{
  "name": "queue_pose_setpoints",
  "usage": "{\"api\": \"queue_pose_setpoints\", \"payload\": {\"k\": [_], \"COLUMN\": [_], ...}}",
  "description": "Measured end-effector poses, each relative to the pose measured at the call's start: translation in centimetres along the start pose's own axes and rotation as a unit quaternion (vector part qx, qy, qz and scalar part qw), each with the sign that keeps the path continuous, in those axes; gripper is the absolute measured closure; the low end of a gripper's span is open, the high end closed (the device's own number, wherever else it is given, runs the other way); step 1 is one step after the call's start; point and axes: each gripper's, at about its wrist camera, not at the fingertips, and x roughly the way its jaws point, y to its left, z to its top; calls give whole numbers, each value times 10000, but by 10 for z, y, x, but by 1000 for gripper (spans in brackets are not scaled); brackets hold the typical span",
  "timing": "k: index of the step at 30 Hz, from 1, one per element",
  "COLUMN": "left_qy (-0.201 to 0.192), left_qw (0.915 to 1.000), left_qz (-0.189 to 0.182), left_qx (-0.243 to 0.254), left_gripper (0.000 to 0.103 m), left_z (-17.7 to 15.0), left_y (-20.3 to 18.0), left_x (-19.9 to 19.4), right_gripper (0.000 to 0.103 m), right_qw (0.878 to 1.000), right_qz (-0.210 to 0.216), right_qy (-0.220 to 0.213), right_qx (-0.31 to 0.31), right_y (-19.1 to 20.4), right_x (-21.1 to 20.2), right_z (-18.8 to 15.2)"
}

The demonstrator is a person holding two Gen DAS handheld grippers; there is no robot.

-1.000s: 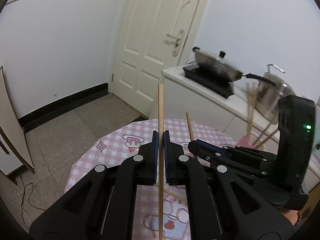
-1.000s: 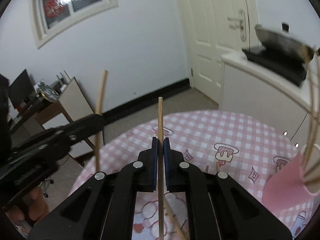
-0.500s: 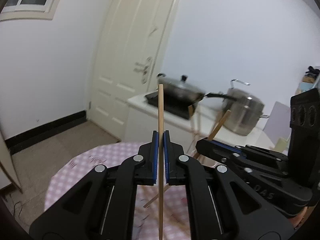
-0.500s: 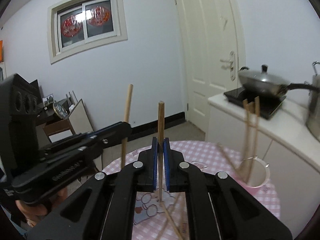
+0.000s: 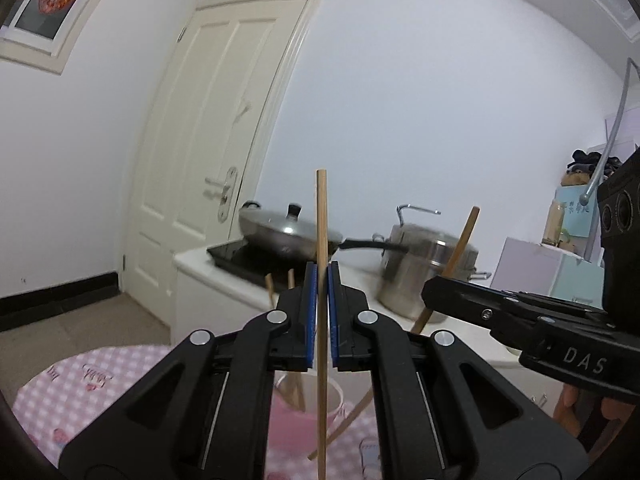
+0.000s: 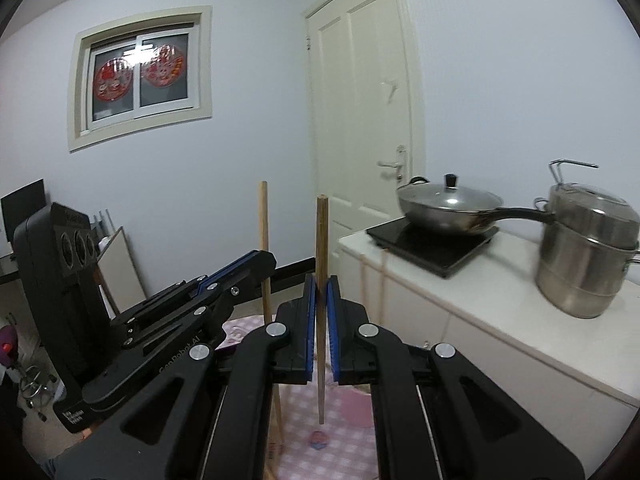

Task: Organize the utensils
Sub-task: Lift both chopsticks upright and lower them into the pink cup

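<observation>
Each chopstick is clamped upright: one in left gripper [image 5: 320,312], one in right gripper [image 6: 320,320]. Pink cup [image 5: 316,404] is seen below-ahead of left fingers, w/ left nearer.

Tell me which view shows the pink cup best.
Left wrist view: the pink cup sits below the left gripper, rim and chopsticks inside visible. In the right wrist view the right gripper hides it; only blurred chopsticks show.

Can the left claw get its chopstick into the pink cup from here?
Probably yes. The left claw is shut on a wooden chopstick held upright, with the pink cup's open mouth just below and ahead; only two chopsticks already stand inside.
</observation>
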Motion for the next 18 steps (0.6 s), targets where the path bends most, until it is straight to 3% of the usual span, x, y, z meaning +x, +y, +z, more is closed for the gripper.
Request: {"api": "queue_pose_setpoints", "payload": {"k": [9, 18], "left_qy": [-799, -796], "left_qw": [9961, 9942], "left_qz": [289, 620], "left_qx": [252, 365], "left_gripper": [97, 97], "left_z": [-1, -22], "left_y": [-31, -31], "left_x": [29, 68], "right_gripper": [99, 99], "right_qw": [9991, 9992], "right_qz": [-299, -209], "right_qy": [-315, -316], "right_qx": [-31, 89], "right_y": [-33, -55], "right_x": [-1, 26], "right_z": [7, 5]}}
